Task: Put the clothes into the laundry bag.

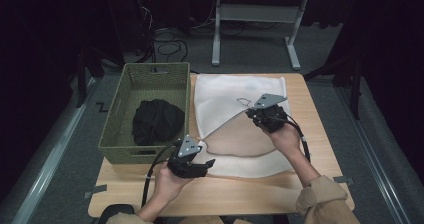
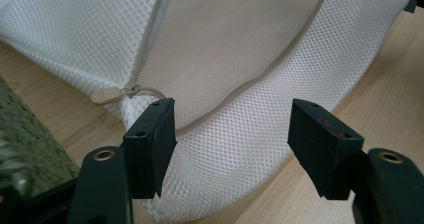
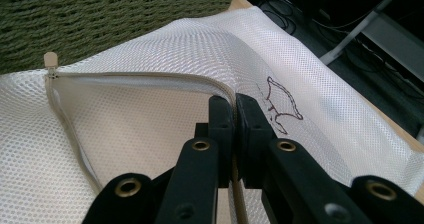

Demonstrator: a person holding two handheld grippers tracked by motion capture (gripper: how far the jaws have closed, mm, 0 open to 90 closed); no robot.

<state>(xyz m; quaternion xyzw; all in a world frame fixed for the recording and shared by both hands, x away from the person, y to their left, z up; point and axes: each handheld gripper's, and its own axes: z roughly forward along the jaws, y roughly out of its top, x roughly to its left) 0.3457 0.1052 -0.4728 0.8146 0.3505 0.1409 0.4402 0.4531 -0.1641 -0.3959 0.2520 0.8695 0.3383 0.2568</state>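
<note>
A white mesh zip bag (image 1: 225, 91) lies on the wooden table (image 1: 315, 134) with its opening pulled wide, showing the table through it. My right gripper (image 1: 253, 113) is shut on the bag's upper zip edge (image 3: 150, 76), and lifts that edge a little, next to a small dark drawn mark (image 3: 282, 101). My left gripper (image 1: 206, 160) hovers open at the bag's near-left corner. Its jaws stand wide apart over the lower mesh edge (image 2: 230, 149) without pressing on it. The zip pull (image 2: 107, 95) lies just beyond the left fingertip (image 2: 152, 129).
A green woven basket (image 1: 125, 91) stands left of the bag, with a black garment (image 1: 157, 121) bundled inside. Beyond the table's far edge are white desk legs (image 1: 216, 34) and cables (image 1: 170, 46) on the floor. Bare wood runs along the near edge (image 1: 225, 194).
</note>
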